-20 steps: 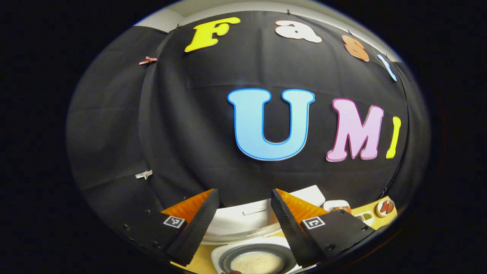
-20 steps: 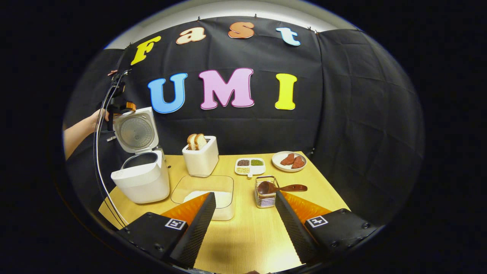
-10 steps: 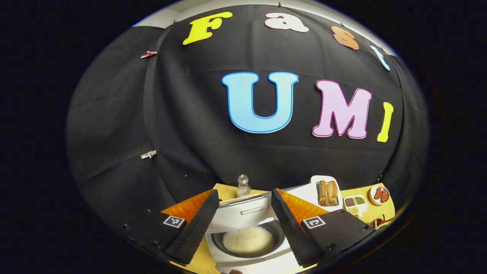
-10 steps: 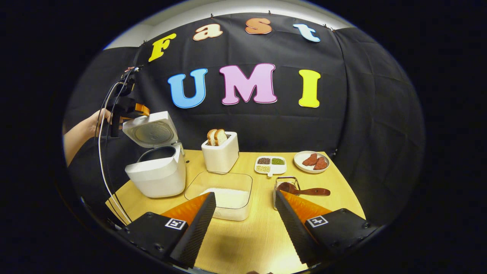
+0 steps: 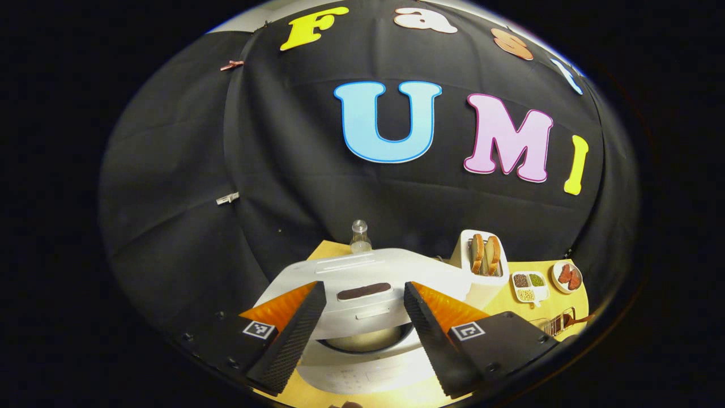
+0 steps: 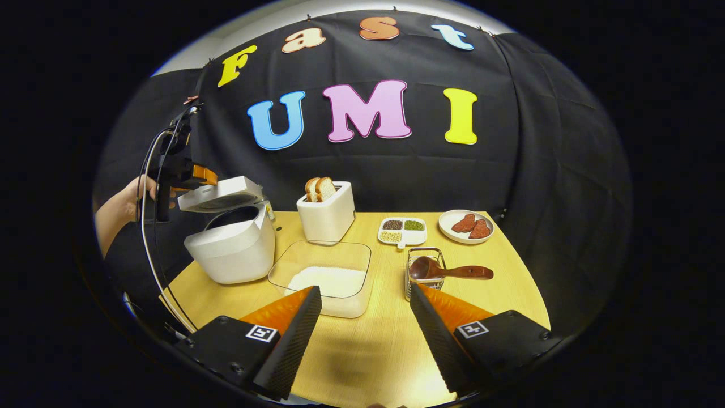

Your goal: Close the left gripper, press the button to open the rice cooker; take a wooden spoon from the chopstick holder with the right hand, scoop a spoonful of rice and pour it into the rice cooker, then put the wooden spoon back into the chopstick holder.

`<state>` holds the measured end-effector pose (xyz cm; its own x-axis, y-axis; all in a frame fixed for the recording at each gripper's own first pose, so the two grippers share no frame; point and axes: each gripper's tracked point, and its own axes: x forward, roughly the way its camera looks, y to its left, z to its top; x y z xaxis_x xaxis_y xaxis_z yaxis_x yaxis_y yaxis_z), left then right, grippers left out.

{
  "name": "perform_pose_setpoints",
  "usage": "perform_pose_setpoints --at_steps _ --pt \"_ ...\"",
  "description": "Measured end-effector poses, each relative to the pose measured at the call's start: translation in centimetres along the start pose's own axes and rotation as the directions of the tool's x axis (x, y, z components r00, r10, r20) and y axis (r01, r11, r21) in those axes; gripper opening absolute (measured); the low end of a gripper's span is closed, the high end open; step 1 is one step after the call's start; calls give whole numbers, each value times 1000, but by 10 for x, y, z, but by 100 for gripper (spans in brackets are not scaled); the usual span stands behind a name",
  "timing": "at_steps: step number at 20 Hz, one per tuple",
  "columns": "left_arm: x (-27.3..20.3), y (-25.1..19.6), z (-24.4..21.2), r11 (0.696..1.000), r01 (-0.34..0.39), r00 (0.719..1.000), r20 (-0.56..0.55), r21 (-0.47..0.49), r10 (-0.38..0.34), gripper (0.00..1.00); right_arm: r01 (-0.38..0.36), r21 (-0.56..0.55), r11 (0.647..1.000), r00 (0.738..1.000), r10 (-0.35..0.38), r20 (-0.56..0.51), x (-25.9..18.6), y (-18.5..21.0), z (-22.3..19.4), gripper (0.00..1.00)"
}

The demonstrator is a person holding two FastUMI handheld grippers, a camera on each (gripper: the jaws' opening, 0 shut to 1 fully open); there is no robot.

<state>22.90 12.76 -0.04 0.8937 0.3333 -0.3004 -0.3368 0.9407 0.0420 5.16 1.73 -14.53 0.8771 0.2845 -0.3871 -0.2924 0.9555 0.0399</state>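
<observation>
White rice cooker (image 6: 232,249) near the left edge of the yellow wooden desk (image 6: 374,345), lid (image 6: 218,194) tipped low over the pot but not shut. White rice seen in the dark pot under the lid in the left gripper view. Left gripper (image 6: 195,174) up by the lid's raised edge, held by a hand (image 6: 122,204); cannot tell if touching the lid. In the left gripper view, left gripper's fingers (image 5: 294,334) spread wide apart with the lid's front between them, gripping nothing.

Right gripper (image 6: 365,334) over the near edge of the desk, fingers wide apart, nothing between them.

Clear square box of white rice (image 6: 325,277) in the middle of the desk, just right of the cooker. Small wire chopstick holder (image 6: 422,277) right of the box, with the brown wooden spoon (image 6: 447,271) lying across its top, handle pointing to the right edge.

White toaster with two bread slices (image 6: 325,212) near the back edge. White split dish of beans (image 6: 402,229) beside it. White round plate with red meat pieces (image 6: 465,225) near the back right corner. Small clear bottle (image 5: 359,238) behind the cooker, by the back edge.
</observation>
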Motion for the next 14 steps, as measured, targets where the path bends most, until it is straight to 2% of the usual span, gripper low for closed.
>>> perform_pose_setpoints --at_steps 5,8,11,14 --pt "1 -5 -32 998 19 1000 -14 -62 -20 100 0 -21 1000 1000 -1 -28 -1 -5 -11 99" --pt "13 -5 -59 995 10 998 -68 -98 -17 98 1 -28 1000 999 -3 -45 0 -7 -18 99" --pt "27 -9 -86 997 -20 992 -129 -78 10 97 7 -34 999 999 -9 -50 1 -11 -20 99" --pt "34 -11 -98 999 -47 991 -122 6 48 97 16 -27 1000 998 -18 -55 3 -15 -21 99"
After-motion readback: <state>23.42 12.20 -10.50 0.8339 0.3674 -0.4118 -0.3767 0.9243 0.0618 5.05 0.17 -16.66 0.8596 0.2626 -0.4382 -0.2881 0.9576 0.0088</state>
